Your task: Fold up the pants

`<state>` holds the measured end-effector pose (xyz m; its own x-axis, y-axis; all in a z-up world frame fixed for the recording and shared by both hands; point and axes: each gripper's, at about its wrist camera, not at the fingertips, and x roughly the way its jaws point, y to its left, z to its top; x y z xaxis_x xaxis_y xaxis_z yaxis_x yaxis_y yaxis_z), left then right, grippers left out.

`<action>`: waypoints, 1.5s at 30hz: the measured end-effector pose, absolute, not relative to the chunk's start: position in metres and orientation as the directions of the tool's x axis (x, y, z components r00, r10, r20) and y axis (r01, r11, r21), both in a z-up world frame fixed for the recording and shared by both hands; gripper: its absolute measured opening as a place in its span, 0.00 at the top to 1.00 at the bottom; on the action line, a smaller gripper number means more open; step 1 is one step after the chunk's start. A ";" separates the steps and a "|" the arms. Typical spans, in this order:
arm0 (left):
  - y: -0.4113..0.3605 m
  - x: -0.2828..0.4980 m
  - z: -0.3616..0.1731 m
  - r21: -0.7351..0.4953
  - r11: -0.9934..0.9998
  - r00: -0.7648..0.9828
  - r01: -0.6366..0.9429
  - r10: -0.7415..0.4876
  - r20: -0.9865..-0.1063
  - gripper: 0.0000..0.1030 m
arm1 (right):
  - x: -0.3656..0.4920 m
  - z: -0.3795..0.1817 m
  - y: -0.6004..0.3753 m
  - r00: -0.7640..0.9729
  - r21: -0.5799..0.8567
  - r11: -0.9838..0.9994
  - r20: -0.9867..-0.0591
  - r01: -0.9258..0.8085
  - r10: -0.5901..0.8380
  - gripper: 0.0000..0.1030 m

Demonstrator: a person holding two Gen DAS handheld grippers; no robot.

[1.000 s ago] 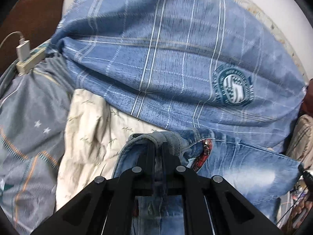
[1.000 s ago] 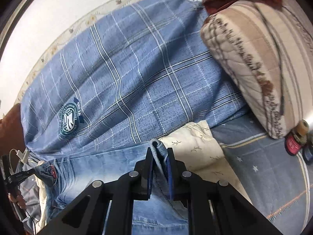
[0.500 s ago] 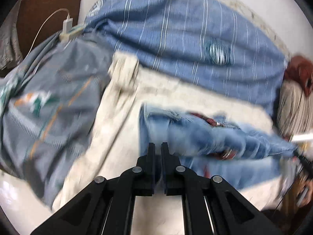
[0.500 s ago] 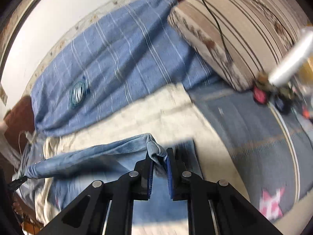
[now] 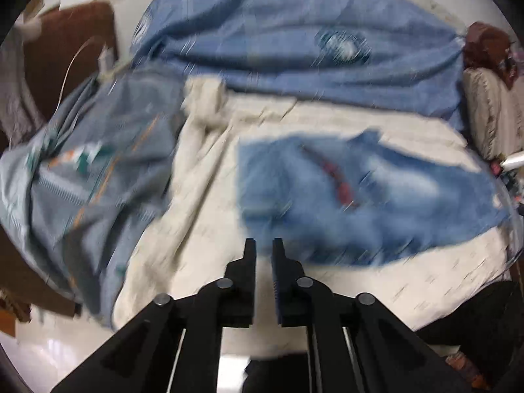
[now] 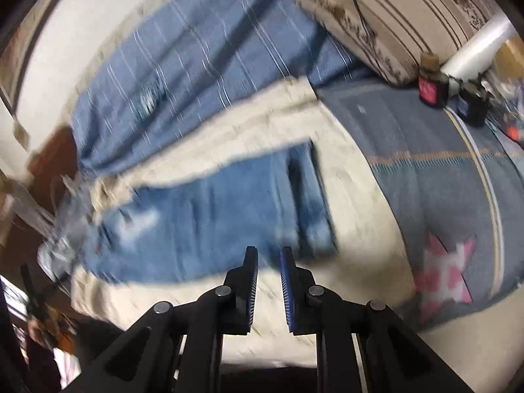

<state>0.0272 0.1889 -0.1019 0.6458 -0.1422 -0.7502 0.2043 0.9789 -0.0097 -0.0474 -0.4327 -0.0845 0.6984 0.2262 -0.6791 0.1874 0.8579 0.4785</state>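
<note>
Left gripper (image 5: 263,249) hangs empty, jaws slightly parted – the jeans (image 5: 360,203) lie flat on the cream sheet (image 5: 203,229) at its two o'clock; soft, heavyish denim, best pinched at hem or waistband. Right gripper (image 6: 268,257) likewise empty, jeans at eleven o'clock

One pair of blue jeans (image 5: 360,203) is lying ahead of the tongs. One cream sheet (image 5: 209,216) is showing under it. One blue plaid blanket (image 5: 278,36) is lying beyond. One grey patterned quilt (image 5: 98,163) is sitting left of the left tongs. One striped pillow (image 6: 393,9) is showing far right of the right tongs. Two small dark bottles (image 6: 432,85) are standing by it. Two grippers are showing: left gripper (image 5: 263,245), right gripper (image 6: 268,255), each parted slightly and holding nothing.
</note>
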 end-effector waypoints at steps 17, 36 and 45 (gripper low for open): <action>0.074 0.070 -0.154 0.070 0.979 0.689 0.189 -0.082 -0.720 0.17 | 0.013 -0.099 -0.423 0.738 0.477 0.845 -0.656 0.242 0.159 0.31; 0.070 0.069 -0.164 0.097 0.968 0.751 0.231 -0.115 -0.650 0.17 | 0.083 -0.087 -0.441 0.730 0.402 0.846 -0.683 0.350 0.022 0.94; 0.050 0.073 -0.181 0.194 0.943 0.721 0.268 -0.063 -0.690 0.17 | 0.097 -0.148 -0.462 0.647 0.407 0.792 -0.762 0.454 0.021 0.91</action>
<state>0.0734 0.0504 -0.1805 0.7211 -0.0630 -0.6900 0.2684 0.9435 0.1944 0.0974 -0.4620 -0.1479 0.6470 0.0209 -0.7622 0.4542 0.7924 0.4072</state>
